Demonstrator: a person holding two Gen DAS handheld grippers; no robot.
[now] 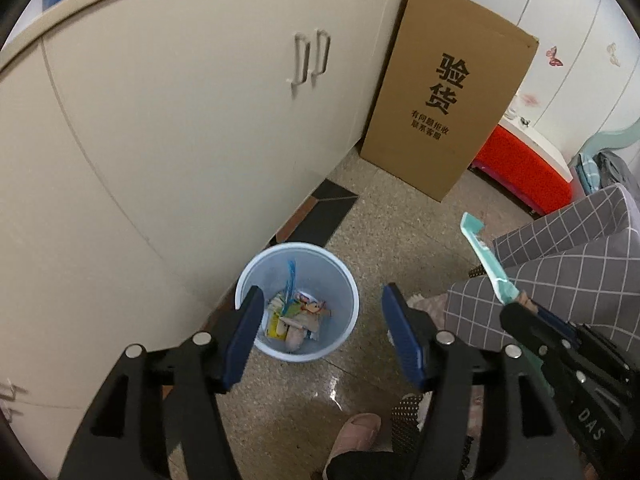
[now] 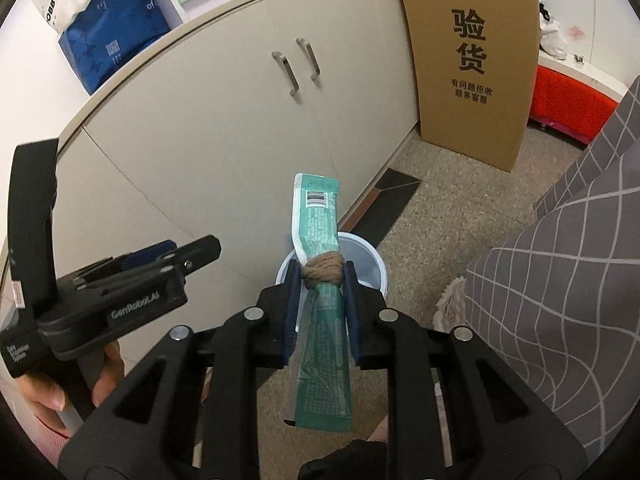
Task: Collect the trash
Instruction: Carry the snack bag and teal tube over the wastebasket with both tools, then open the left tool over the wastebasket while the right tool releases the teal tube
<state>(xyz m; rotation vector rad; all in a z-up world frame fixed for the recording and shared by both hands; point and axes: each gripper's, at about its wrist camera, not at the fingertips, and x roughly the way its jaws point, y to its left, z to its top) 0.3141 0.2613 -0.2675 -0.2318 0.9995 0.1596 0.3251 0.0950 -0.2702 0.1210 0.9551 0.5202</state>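
Observation:
A light blue waste bin stands on the floor beside a cream cabinet and holds several wrappers. My left gripper is open and empty, hovering above the bin. My right gripper is shut on a long teal packet with a brown band tied around its middle, held upright above the bin's rim. The packet also shows in the left wrist view, to the right of the bin. The left gripper appears in the right wrist view at the left.
A cream cabinet with two handles runs along the left. A tall cardboard box leans at its far end, with a red stool beyond. A grey checked cloth is at the right. A slippered foot is on the speckled floor.

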